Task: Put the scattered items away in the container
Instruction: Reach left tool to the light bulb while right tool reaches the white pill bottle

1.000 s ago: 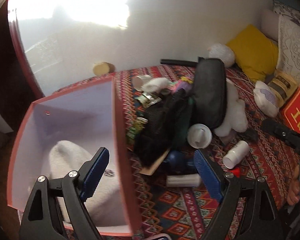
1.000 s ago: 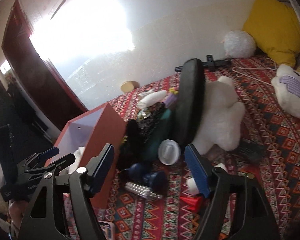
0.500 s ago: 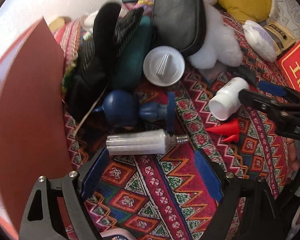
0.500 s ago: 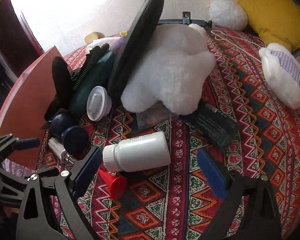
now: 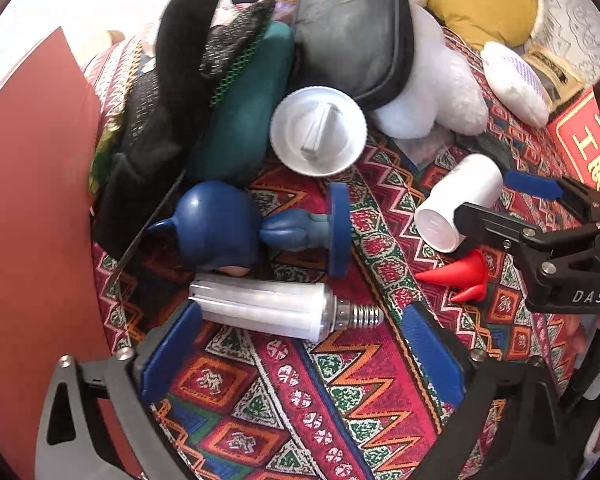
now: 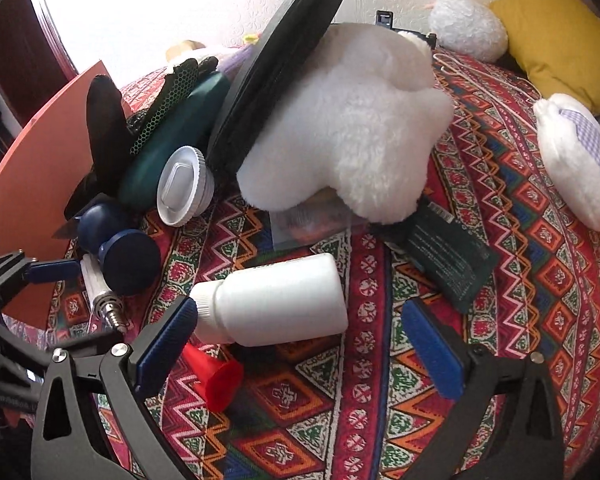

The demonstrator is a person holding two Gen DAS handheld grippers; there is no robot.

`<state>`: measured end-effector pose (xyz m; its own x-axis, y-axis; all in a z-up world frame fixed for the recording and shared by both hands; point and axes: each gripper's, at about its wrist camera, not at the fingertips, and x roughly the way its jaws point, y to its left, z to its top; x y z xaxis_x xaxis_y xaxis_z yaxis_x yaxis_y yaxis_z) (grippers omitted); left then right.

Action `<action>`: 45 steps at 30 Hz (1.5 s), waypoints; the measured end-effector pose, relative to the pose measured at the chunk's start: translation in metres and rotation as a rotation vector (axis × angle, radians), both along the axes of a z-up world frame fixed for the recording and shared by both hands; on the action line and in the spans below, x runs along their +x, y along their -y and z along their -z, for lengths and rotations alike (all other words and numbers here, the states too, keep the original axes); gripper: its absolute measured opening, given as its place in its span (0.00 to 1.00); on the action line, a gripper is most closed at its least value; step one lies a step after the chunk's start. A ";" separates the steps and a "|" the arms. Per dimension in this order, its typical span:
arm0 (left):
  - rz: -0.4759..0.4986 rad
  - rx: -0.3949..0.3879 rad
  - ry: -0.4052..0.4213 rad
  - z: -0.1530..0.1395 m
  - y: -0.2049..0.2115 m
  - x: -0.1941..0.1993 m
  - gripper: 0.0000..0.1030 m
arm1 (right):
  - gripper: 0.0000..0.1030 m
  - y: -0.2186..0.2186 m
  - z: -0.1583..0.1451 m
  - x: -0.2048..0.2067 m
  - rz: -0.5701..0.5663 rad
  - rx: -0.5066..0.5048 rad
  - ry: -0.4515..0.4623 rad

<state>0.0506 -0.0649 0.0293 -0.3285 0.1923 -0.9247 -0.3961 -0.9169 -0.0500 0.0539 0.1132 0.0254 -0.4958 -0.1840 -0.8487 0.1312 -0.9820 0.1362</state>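
Observation:
My left gripper [image 5: 300, 340] is open just in front of a white corn-style light bulb [image 5: 276, 307] lying on the patterned cloth; the bulb also shows in the right wrist view [image 6: 100, 292]. My right gripper [image 6: 300, 336] is open around a white plastic bottle [image 6: 276, 300] lying on its side, which also shows in the left wrist view [image 5: 460, 204]. A red cone [image 6: 216, 376] lies under the bottle. The red-brown box [image 5: 36, 200] stands at the left, its inside hidden.
A pile sits beyond: blue figurine [image 5: 236, 232], white lid [image 5: 318, 132], teal case [image 5: 240, 112], black gloves [image 5: 168, 92], black pouch [image 5: 356, 28], white plush [image 6: 352, 120], dark packet [image 6: 448, 260]. Yellow cushion [image 6: 560, 36] and small pillow [image 6: 580, 160] lie at right.
Both grippers have moved down from over the box and closer to the cloth. The left one has neared the bulb; the right one now straddles the white bottle.

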 end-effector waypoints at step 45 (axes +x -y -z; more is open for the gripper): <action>-0.329 0.154 0.167 0.002 0.042 0.011 0.47 | 0.80 0.015 0.017 0.002 -0.036 0.015 0.096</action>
<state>0.0616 -0.1074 0.0277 -0.2431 0.2421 -0.9393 -0.0574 -0.9703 -0.2352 0.0564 0.0978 0.0084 -0.4058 -0.1869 -0.8947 0.1535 -0.9789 0.1349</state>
